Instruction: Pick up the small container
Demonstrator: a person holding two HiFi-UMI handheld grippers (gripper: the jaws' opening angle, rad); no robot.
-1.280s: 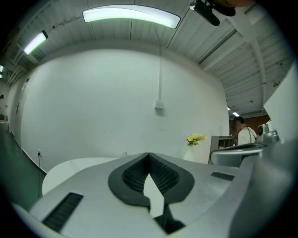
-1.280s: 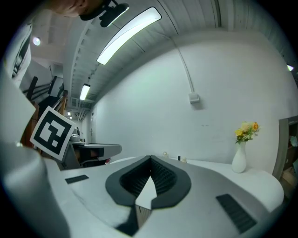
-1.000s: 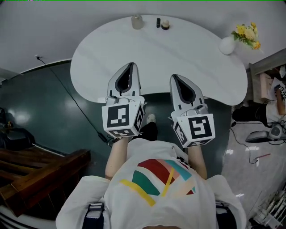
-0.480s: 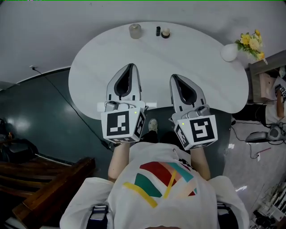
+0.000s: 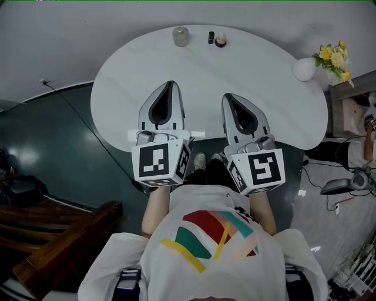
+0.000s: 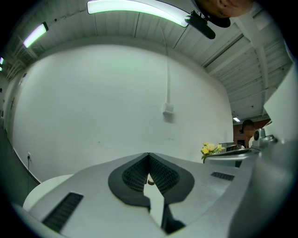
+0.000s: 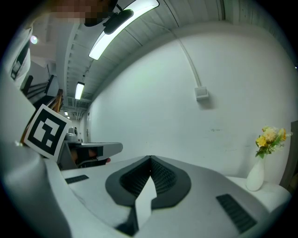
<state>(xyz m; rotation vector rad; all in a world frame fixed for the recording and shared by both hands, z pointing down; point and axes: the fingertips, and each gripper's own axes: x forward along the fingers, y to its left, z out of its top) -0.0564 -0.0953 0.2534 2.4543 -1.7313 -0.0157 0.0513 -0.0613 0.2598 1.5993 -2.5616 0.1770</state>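
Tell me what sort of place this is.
Likely an indoor studio or workroom, though I can't be sure. A curved white table stands against a bare white wall, a strip light runs along the panelled ceiling, and a loose cable trails over the dark glossy floor.

Far rim, too small
On the desk [image 5: 135, 76], the small container [image 5: 181, 36], a dark item [image 5: 211, 38] and a round item [image 5: 221, 40] are unclear, perhaps jars.
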